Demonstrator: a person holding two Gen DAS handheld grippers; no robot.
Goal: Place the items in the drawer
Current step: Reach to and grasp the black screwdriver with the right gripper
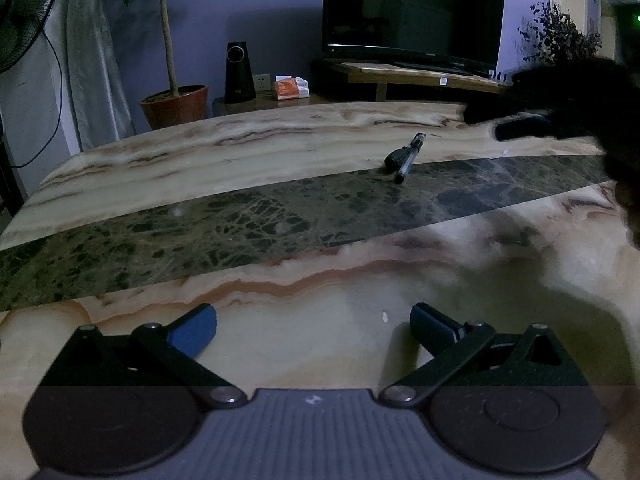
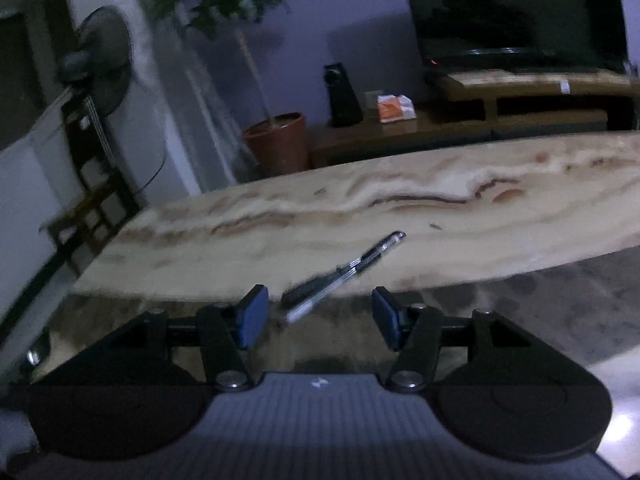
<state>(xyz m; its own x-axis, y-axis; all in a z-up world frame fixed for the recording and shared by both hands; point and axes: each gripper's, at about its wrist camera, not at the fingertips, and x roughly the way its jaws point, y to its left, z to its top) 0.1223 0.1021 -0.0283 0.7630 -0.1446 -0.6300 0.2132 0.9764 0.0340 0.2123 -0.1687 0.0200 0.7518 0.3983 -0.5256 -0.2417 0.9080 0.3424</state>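
A clear pen (image 1: pixel 405 165) and a dark-handled tool (image 1: pixel 396 157) lie side by side on the marble table (image 1: pixel 280 152), across the seam between its pale and dark green bands. My left gripper (image 1: pixel 314 320) hovers open over the near pale part, nothing between its blue pads. In the right wrist view the pen (image 2: pixel 344 276) and the dark handle (image 2: pixel 306 291) lie just beyond my right gripper (image 2: pixel 316 312), which is open and holds nothing. A dark blurred shape (image 1: pixel 560 96) reaches in over the table's far right. No drawer shows in either view.
Behind the table stand a potted tree (image 1: pixel 175 106), a black speaker (image 1: pixel 239 74), an orange tissue pack (image 1: pixel 291 88) and a television (image 1: pixel 412 12) on a low wooden stand. A floor fan (image 2: pixel 98 64) stands at the left.
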